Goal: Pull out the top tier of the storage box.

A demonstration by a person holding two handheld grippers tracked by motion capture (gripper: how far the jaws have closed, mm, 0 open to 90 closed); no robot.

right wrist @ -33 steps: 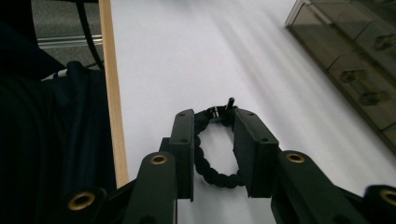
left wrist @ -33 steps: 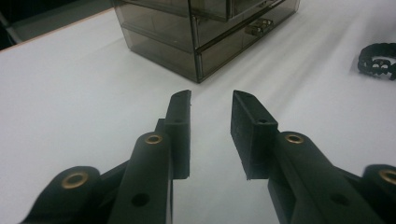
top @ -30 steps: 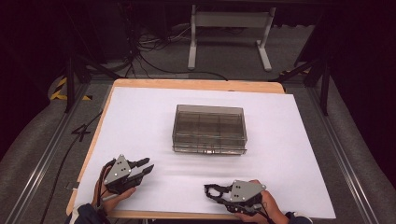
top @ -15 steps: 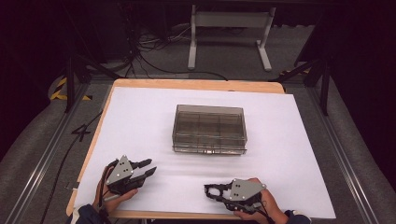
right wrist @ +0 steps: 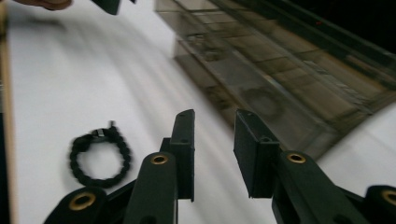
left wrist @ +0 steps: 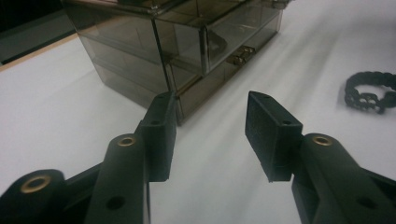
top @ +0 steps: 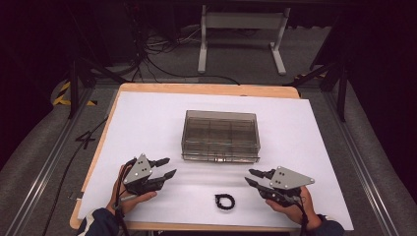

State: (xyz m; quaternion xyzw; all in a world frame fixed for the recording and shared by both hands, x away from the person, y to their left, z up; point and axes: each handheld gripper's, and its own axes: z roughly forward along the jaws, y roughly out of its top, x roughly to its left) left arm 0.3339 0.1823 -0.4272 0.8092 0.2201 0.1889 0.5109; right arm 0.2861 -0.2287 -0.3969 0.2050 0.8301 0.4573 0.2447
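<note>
A smoky clear plastic box (top: pixel 221 136) with compartments and small front latches stands shut in the middle of the white table (top: pixel 147 118). A black braided bracelet (top: pixel 224 201) lies near the front edge between my two grippers. My left gripper (top: pixel 164 167) rests at the front left, open and empty, pointing at the box's front corner (left wrist: pixel 173 88); the bracelet (left wrist: pixel 369 91) lies to its right. My right gripper (top: pixel 253 177) sits at the front right, open and empty, with the bracelet (right wrist: pixel 99 155) to its left and the box (right wrist: pixel 280 79) ahead.
The white sheet covers a wooden tabletop (top: pixel 206 89). Beyond the far edge a white metal stand (top: pixel 241 34) and black cables (top: pixel 147 54) lie on the grey floor. Metal rails (top: pixel 44 167) run along both sides of the table.
The right gripper moved to the right, uncovering the bracelet on the table. The left gripper shifted slightly forward and right.
</note>
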